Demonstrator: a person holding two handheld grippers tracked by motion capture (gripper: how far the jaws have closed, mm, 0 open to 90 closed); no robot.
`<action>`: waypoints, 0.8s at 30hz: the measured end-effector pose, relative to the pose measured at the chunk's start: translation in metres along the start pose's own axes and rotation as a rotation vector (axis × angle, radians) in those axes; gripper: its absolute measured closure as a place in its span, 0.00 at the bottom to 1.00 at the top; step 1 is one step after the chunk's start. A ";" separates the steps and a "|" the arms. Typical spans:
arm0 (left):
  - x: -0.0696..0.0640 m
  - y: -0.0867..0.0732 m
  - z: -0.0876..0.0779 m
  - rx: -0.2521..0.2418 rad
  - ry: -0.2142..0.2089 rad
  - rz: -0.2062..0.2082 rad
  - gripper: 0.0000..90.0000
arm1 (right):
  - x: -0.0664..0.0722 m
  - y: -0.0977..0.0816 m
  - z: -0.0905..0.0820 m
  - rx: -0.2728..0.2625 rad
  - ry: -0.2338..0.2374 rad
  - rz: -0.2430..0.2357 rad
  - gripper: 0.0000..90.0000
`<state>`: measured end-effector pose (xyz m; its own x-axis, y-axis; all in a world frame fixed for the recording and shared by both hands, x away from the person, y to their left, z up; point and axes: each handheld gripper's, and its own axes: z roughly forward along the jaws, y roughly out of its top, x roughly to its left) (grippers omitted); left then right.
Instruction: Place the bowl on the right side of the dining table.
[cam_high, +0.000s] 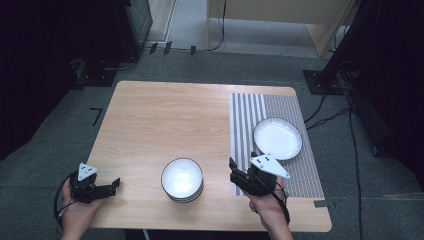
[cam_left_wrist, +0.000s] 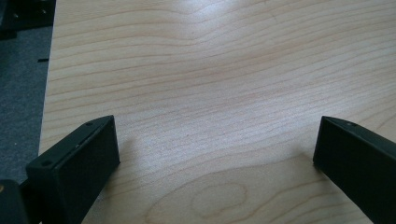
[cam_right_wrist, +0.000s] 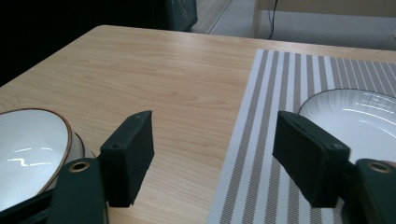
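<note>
Right gripper (cam_high: 243, 176), jaws apart and empty, sits between stacked bowls (cam_high: 182, 180) and plate (cam_high: 277, 138) on the striped mat (cam_high: 290, 107); probably reaching left for a bowl next; left gripper (cam_high: 107, 189) rests open at the near-left.

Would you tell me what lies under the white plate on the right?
The plate sits on a striped placemat, which lies on the wooden table. The mat shows all round the plate; the part directly beneath it is covered, so anything there cannot be seen.
</note>
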<state>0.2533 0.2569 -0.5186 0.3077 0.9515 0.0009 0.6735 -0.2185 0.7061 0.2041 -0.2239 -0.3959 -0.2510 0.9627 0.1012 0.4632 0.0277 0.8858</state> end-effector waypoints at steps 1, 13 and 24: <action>0.000 0.000 0.000 0.000 0.000 0.000 0.00 | 0.000 0.000 0.000 0.000 0.000 0.000 0.35; 0.000 0.000 0.000 -0.001 -0.001 0.000 0.00 | 0.033 -0.002 0.016 0.024 0.088 -0.024 0.50; 0.000 0.000 0.000 0.000 -0.002 0.002 0.00 | 0.052 -0.007 0.030 0.039 0.081 -0.052 0.49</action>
<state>0.2533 0.2568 -0.5186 0.3103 0.9506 0.0013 0.6729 -0.2206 0.7061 0.2130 -0.1661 -0.4104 -0.3426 0.9348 0.0932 0.4802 0.0889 0.8727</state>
